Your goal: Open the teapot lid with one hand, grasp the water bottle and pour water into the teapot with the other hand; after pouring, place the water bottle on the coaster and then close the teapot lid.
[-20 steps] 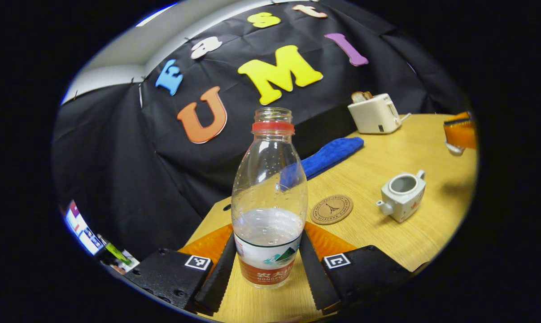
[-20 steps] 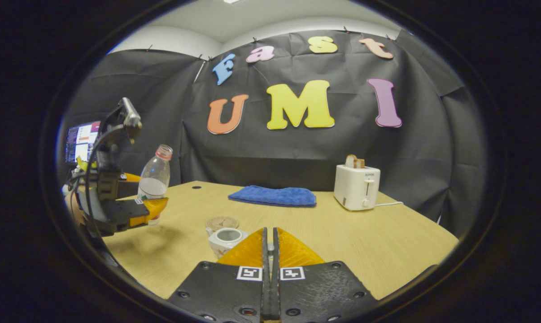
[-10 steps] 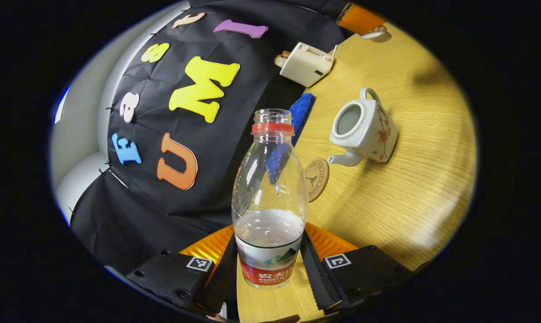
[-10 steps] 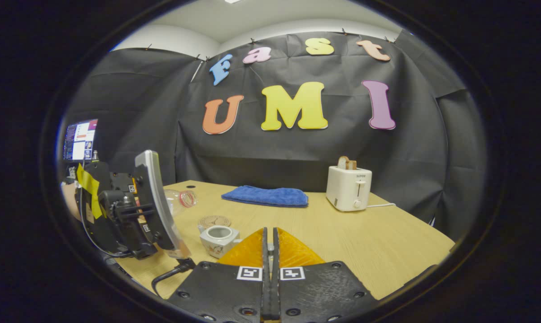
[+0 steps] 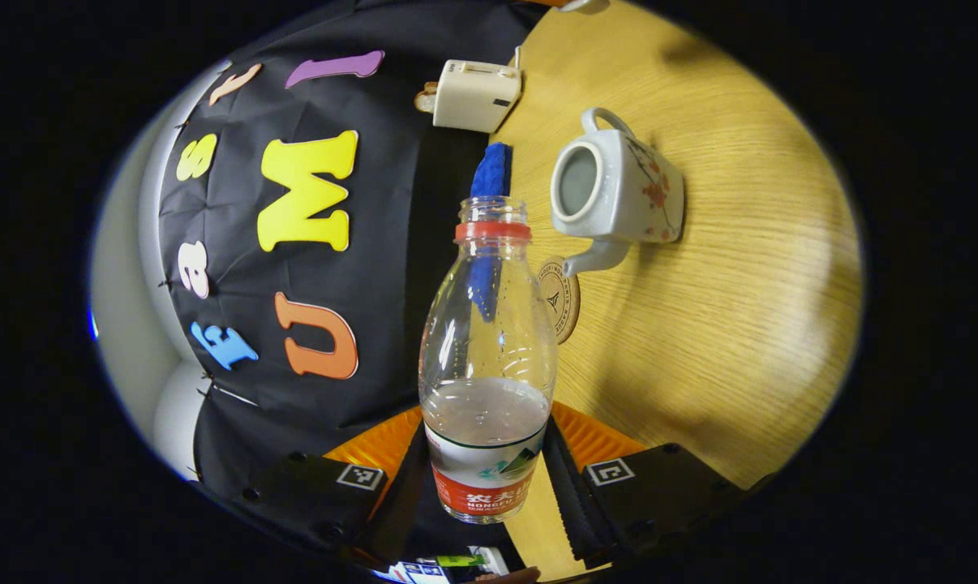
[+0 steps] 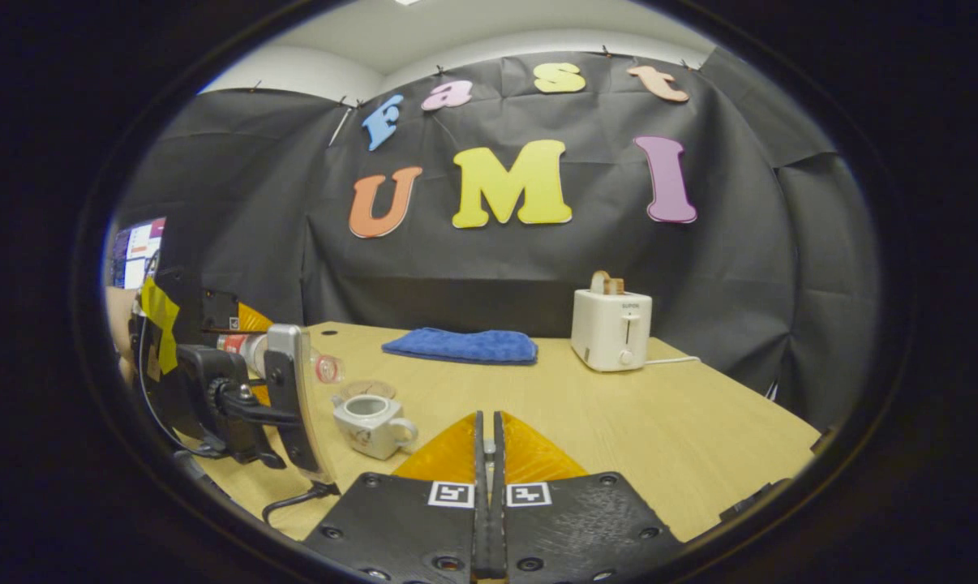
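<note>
Left gripper (image 5: 489, 487) pinches the water bottle (image 5: 487, 357), tipped sideways, mouth just beside the open teapot (image 5: 615, 195); right gripper (image 6: 486, 454) pressed together, lid unseen; pouring well likely means centring the mouth over the opening, tilting slowly.
</note>
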Demonstrator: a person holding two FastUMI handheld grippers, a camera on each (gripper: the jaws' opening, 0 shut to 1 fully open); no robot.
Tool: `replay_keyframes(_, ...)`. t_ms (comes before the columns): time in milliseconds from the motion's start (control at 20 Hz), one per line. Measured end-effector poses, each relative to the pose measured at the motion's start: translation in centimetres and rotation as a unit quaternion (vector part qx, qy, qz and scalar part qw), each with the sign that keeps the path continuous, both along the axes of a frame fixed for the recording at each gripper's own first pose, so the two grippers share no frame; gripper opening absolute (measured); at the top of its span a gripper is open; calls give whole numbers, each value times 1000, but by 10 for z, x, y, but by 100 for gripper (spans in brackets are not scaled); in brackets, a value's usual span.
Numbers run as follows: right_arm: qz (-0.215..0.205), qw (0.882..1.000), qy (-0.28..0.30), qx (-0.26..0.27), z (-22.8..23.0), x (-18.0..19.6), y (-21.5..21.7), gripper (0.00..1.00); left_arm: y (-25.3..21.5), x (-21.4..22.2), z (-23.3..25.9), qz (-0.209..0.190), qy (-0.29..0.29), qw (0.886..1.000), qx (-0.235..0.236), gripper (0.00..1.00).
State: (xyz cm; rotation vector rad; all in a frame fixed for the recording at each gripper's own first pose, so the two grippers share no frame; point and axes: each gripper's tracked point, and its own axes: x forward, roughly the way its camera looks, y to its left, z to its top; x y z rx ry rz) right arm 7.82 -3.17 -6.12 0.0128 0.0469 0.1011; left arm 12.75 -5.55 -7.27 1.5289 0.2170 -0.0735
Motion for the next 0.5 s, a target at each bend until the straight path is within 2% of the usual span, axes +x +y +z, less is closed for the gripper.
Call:
replay_keyframes(150, 0, 1000, 0, 3, 1, -3, -3, 0, -1, -1, 5, -7, 6, 999, 50, 76)
replay_keyframes(500, -2, 1000, -2, 8, 2, -5, -10, 0, -10, -5, 18, -14, 6, 991, 129, 76)
